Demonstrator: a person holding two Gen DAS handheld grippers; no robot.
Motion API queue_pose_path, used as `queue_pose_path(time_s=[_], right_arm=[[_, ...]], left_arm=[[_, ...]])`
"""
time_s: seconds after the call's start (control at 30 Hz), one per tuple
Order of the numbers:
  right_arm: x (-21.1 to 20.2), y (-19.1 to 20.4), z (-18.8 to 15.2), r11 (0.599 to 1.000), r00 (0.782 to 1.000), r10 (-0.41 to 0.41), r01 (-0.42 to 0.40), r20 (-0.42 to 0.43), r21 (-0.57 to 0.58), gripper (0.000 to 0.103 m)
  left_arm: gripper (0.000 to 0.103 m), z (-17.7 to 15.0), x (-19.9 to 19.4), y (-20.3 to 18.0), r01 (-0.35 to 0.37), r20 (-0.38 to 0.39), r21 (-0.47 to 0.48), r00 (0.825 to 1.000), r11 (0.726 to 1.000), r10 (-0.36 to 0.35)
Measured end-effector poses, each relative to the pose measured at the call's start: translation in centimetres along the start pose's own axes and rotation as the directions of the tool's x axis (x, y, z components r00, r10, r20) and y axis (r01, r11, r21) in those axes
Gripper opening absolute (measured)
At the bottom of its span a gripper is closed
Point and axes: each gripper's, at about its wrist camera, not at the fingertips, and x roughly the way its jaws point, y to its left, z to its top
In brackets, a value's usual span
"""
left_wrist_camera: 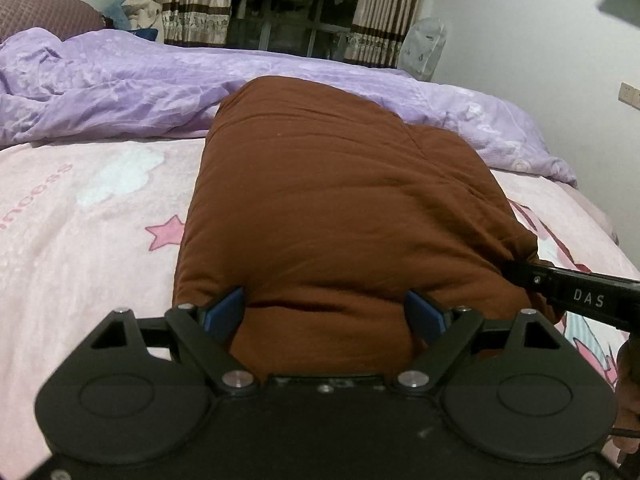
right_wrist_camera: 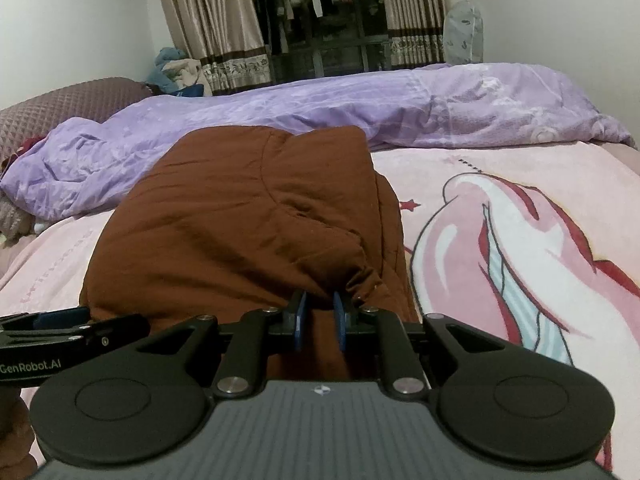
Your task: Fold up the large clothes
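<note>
Where curtains (right_wrist_camera: 212, 40) hang, pink bedspread (left_wrist_camera: 80, 240), purple duvet (left_wrist_camera: 120, 80)

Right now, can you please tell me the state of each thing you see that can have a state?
brown garment: partly folded into a long bundle, lying on the bed.
left gripper: open wide, its pads on either side of the garment's near edge.
right gripper: nearly shut, pinching a fold of the garment.
purple quilt: crumpled, pushed to the far side.
curtains: drawn apart.
</note>
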Motion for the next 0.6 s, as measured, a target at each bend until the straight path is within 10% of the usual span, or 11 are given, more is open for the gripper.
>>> queue_pose_path(time_s=[0.6], right_arm=[[-3.4,0.0,0.2,1.000,0.997,-0.025,0.025,0.074,0.000,0.022]], left_arm=[[0.086,-0.1,-3.1,-1.7,-0.061,0.035,-0.028,0.997,0.998,0.062]])
